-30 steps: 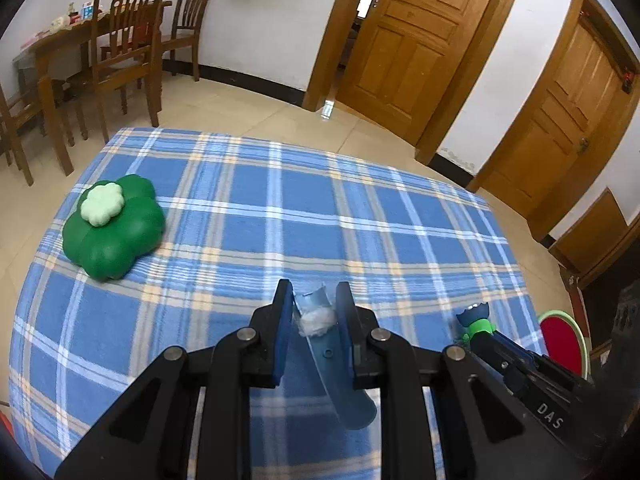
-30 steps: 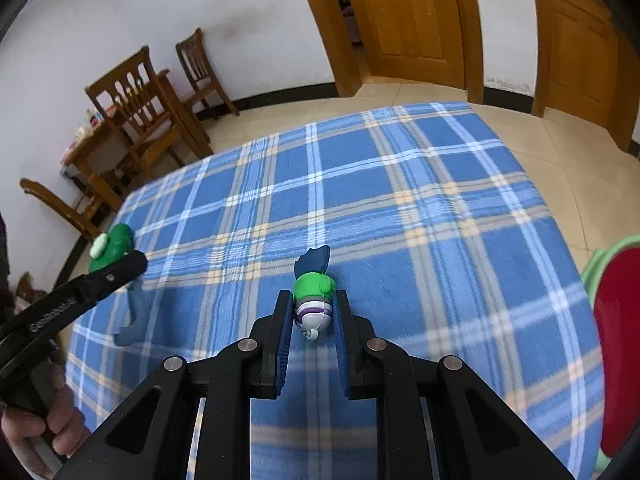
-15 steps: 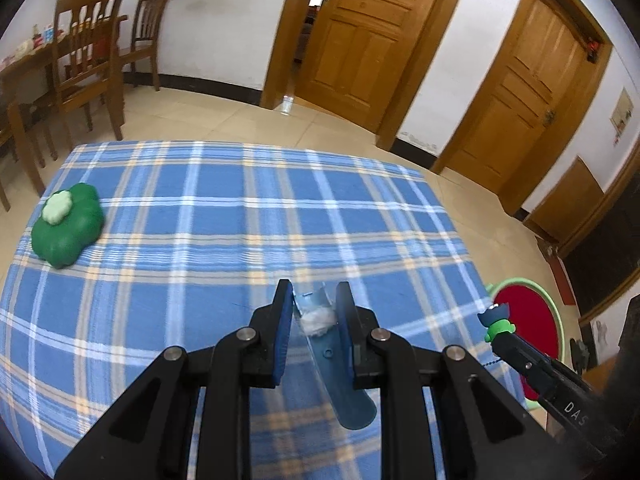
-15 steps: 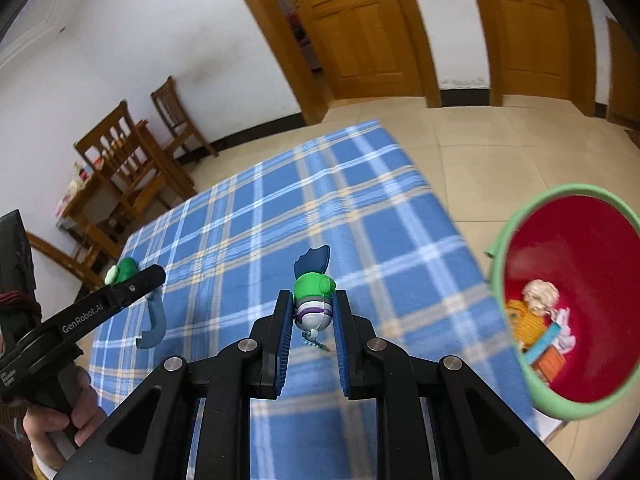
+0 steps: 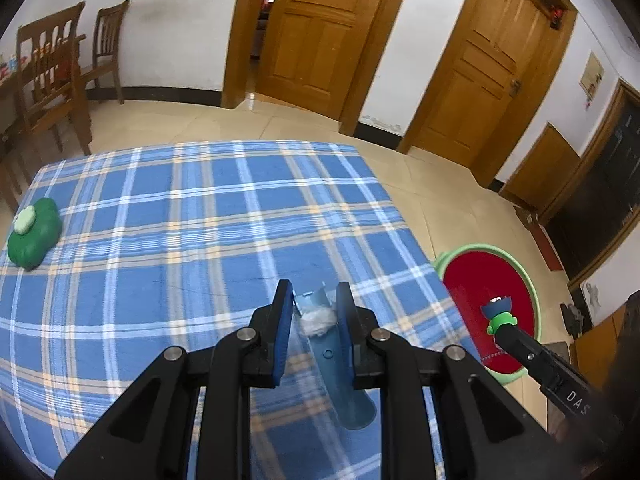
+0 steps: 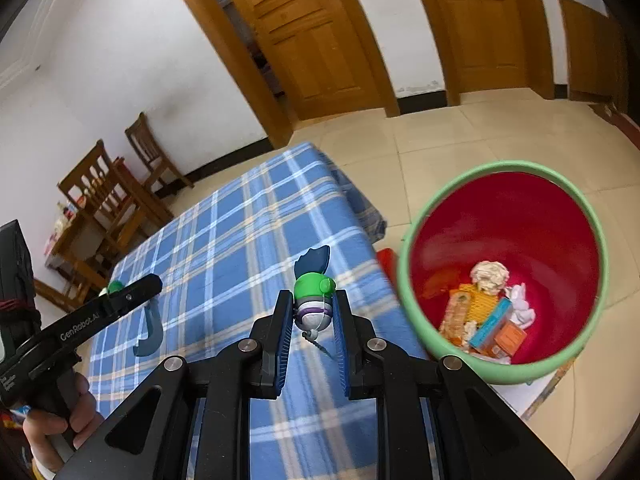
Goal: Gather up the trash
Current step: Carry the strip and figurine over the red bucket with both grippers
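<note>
Trash is split between 2 grippers and a bin [image 6: 408, 276] on the floor beside the desk [image 5: 168, 216]. The left gripper [image 5: 314, 312] is narrow, clamped on a small blue dustpan [image 5: 340, 372] with a white wad [image 5: 319, 318] resting in its scoop; holding the pan near level, scoop forward, probably keeps the wad from rolling out on the way to the bin. The right gripper [image 6: 310, 312] is also narrow, pinching a toy-like brush [image 6: 313, 300] by its grey and purple body, green collar and dark blue tip pointing forward. It hangs over the desk's corner with the bin just to its right, and in the left wrist view the brush sits in line with the bin's red inside. Paper scraps and small cartons already lie at the bin's bottom. A green flower-shaped thing [image 5: 34, 236] rests near the desk's far left edge, well apart from both grippers.

Compared with 0.5 s ago, both cameras have swung further right: the bin fills more of each view, the green thing has slid toward the left edge, and the right gripper has come nearer the bin. Both grips look unchanged. My guess is that tipping the wad into the bin comes next.
</note>
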Tool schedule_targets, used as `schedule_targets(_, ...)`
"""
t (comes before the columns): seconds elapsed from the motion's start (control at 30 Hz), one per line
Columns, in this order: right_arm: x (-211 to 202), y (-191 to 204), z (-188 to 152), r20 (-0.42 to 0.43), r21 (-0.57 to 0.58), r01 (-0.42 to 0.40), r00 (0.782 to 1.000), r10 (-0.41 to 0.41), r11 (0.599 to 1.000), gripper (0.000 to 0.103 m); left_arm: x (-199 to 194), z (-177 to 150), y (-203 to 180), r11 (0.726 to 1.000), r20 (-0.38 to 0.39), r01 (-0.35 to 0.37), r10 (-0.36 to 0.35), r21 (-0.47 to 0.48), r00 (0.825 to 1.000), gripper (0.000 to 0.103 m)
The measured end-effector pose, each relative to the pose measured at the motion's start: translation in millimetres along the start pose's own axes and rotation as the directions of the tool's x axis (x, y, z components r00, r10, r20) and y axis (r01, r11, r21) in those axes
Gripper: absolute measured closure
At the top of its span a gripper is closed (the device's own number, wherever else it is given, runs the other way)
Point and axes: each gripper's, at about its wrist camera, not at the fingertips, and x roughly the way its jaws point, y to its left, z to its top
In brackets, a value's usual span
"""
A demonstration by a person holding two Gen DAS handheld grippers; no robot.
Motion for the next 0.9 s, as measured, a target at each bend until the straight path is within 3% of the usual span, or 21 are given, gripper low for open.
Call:
schedule_targets(0.5, -32.6, -65.9, -0.2, 0.058, 0.128, 0.066, 0.996, -0.074, 0.990, 0.083, 9.9, -1.8, -60.7, 0.993, -0.038, 0.074, -0.071, 0.094, 0.997, 0.082)
schedule_targets(0.9, -34.5, -117.6, -1.7, 0.044, 0.229, 0.131, 0.988, -0.145, 0.964, 0.083, 31.5, 4.1, -119.3, 0.967, -0.081, 0.158, -0.144, 0.201, 0.986, 0.082)
